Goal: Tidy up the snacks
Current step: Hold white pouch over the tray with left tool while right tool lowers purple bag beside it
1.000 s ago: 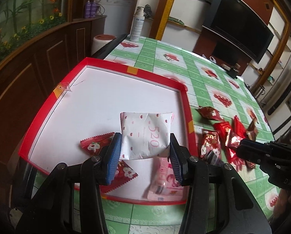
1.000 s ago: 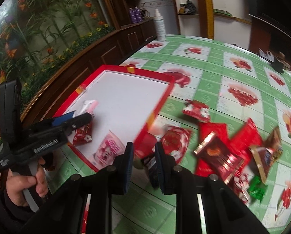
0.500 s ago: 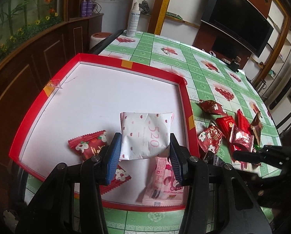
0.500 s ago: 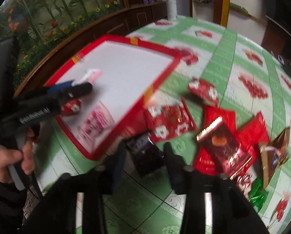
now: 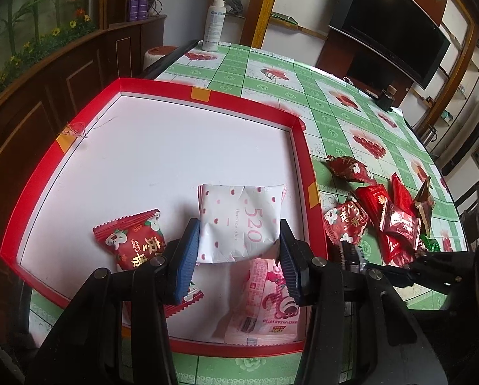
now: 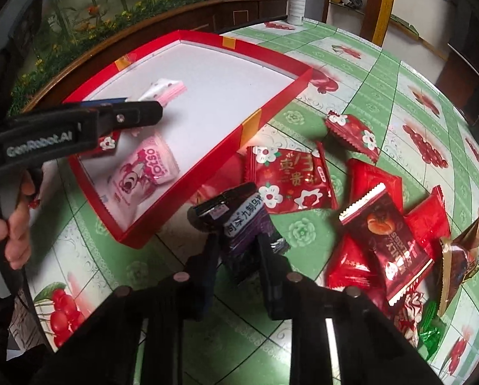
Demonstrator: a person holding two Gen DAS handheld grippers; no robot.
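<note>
My left gripper (image 5: 238, 253) is shut on a white pink-dotted "520" packet (image 5: 239, 221) and holds it over the red-rimmed white tray (image 5: 162, 89). A red snack (image 5: 132, 239) and a pink strawberry-bear packet (image 5: 268, 304) lie in the tray near its front edge. My right gripper (image 6: 238, 256) is shut on a dark purple packet (image 6: 239, 224) just right of the tray's corner (image 6: 133, 240). The left gripper also shows in the right wrist view (image 6: 140, 112), with the white packet (image 6: 164, 91) in it.
A pile of red snack packets (image 6: 377, 234) lies on the green checked tablecloth right of the tray. A white spray bottle (image 5: 213, 22) stands at the table's far edge. A wooden cabinet runs along the left.
My right gripper has closed on the dark purple packet and lifted it beside the tray. My left gripper has moved further over the tray with the white packet still in it.
</note>
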